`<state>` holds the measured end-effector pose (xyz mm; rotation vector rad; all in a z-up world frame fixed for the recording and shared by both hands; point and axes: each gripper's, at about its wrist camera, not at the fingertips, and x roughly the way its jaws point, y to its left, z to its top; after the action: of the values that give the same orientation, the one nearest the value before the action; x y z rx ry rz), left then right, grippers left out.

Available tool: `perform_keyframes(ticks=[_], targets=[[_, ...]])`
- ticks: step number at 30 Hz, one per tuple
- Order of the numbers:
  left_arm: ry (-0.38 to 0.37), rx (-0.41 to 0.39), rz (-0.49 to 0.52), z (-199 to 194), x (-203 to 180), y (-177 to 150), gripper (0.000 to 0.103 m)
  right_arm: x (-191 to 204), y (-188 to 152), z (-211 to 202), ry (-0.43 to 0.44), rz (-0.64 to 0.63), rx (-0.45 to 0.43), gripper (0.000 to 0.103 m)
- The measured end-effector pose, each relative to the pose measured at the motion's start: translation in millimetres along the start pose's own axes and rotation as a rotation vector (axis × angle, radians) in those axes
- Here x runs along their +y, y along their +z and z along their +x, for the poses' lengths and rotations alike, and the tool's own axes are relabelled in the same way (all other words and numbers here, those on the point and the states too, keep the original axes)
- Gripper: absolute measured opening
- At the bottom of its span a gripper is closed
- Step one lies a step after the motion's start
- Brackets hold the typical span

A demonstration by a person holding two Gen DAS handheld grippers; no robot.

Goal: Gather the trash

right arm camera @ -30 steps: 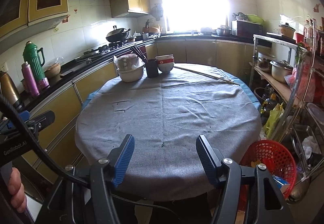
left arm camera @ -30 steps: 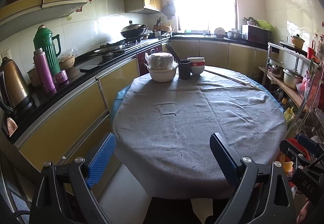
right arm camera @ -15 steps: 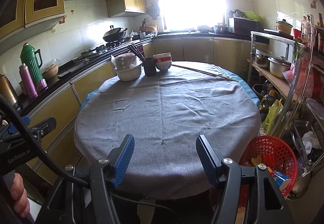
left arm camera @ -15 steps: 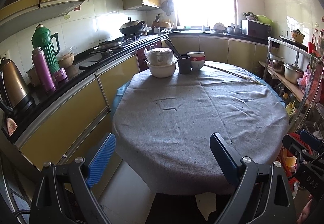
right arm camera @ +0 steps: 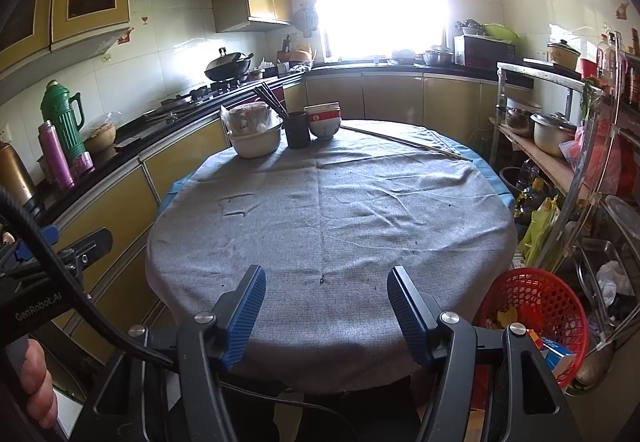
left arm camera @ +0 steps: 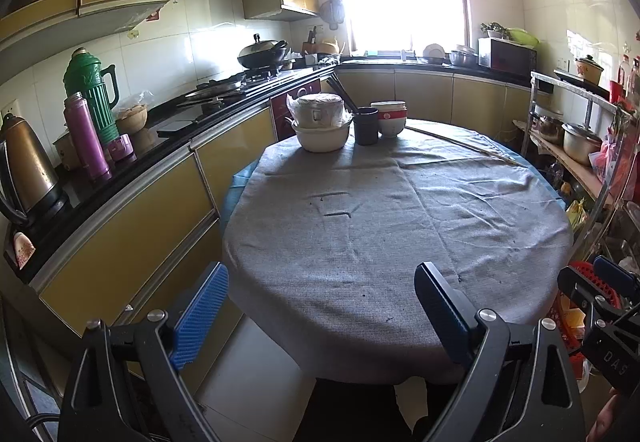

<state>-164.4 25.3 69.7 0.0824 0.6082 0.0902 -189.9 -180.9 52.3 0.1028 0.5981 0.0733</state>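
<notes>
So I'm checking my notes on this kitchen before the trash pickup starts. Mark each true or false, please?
1. Both grippers, the left gripper and the right gripper, hold nothing. True.
2. The red plastic mesh basket sits on the round grey-clothed table. False: it stands beside the table.
3. The black cup holds dark chopsticks. True.
4. The green thermos jug stands on the table. False: it is on the black counter.

The grey-clothed table (right arm camera: 332, 210) lies bare up front; bowls (right arm camera: 256, 140) and cup (right arm camera: 298, 128) crowd its far edge
</notes>
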Motion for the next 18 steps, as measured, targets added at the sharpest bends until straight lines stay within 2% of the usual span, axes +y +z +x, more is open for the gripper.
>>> perform_keyframes(ticks=[18], targets=[[-0.001,-0.001,0.000,-1.0,0.8,0.2,0.094,1.5,0.3,-1.5,-0.003,0.000,-0.004,0.067]])
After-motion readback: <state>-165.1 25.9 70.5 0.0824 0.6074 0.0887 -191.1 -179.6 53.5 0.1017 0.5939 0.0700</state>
